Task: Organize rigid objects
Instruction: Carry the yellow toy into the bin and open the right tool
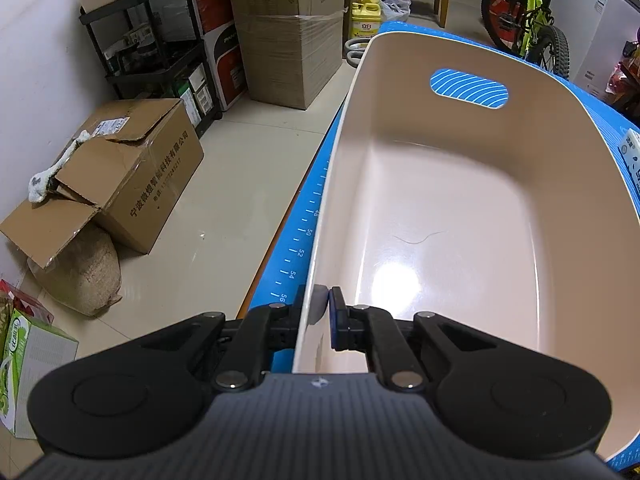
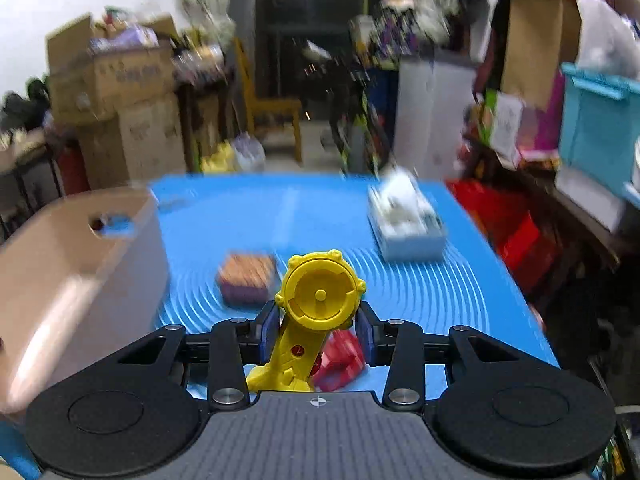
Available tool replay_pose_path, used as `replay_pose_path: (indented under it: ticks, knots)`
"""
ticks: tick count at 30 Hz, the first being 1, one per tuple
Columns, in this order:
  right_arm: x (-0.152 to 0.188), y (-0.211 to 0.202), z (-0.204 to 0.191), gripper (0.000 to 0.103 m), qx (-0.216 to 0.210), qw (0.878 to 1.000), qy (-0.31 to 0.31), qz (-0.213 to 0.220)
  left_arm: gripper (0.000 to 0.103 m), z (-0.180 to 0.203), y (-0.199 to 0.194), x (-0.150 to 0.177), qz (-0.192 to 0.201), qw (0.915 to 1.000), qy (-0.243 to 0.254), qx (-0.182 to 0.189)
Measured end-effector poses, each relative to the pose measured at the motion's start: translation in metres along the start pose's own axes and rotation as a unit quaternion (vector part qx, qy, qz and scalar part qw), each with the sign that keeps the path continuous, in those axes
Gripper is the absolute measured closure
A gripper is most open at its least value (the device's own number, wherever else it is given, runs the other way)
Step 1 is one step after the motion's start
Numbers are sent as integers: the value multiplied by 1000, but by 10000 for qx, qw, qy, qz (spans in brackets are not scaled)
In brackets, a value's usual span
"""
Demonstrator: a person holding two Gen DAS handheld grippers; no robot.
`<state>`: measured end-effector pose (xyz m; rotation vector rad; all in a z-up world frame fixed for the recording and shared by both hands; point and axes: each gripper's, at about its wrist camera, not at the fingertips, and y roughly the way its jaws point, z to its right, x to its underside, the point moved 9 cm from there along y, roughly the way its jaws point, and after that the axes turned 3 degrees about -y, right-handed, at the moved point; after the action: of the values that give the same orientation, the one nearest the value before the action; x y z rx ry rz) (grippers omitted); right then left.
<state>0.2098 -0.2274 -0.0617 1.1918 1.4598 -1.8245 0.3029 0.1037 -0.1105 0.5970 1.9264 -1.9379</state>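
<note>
Left gripper (image 1: 323,312): clamped tight on near wall of pink bin (image 1: 460,208), one pad outside, one inside, rim pinched between. Bin standing on blue mat (image 1: 304,216) over tabletop, close along mat's ruler-marked edge; interior bare, oval handle cut-out in far wall. Cardboard boxes (image 1: 136,168) on floor beyond tabletop edge.

Right gripper (image 2: 316,332): narrow, closed on yellow toy (image 2: 316,300); both blue pads pressed against its neck just below round disc head, handle end angled down toward camera. Toy held clear above mat. Red object (image 2: 340,360) lying on mat directly beneath and behind toy, partly hidden; type not discernible. Brown-and-purple block (image 2: 248,280) on mat, ahead and left of toy, apart from it. White box (image 2: 404,220) further back on right, well apart. Pink bin at left edge of right wrist view, beside block. Background heavily blurred in right wrist view.
</note>
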Motion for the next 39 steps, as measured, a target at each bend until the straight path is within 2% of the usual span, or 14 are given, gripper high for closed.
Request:
replay_pose_path:
  ticks: [6, 14, 21, 24, 30, 39]
  knots:
    - [-51, -3, -50, 56, -561, 9973, -200, 432, 91, 0, 0, 0, 2, 10000, -9, -4]
    - [-79, 12, -137, 56, -1325, 9883, -590, 481, 92, 1, 0, 0, 6, 10000, -31, 13]
    - [-57, 41, -211, 56, -1797, 9770, -1130, -211, 92, 0, 0, 0, 1, 10000, -51, 35]
    - [-43, 52, -234, 56, -1864, 9716, -1392, -444, 92, -2, 0, 0, -12, 9999, -80, 64]
    - [-15, 70, -262, 56, -1922, 9598, -1737, -1082, 92, -3, 1, 0, -18, 9999, -95, 87]
    - [20, 102, -270, 56, -1583, 9381, -2204, -2154, 92, -3, 1, 0, -19, 9999, -92, 83]
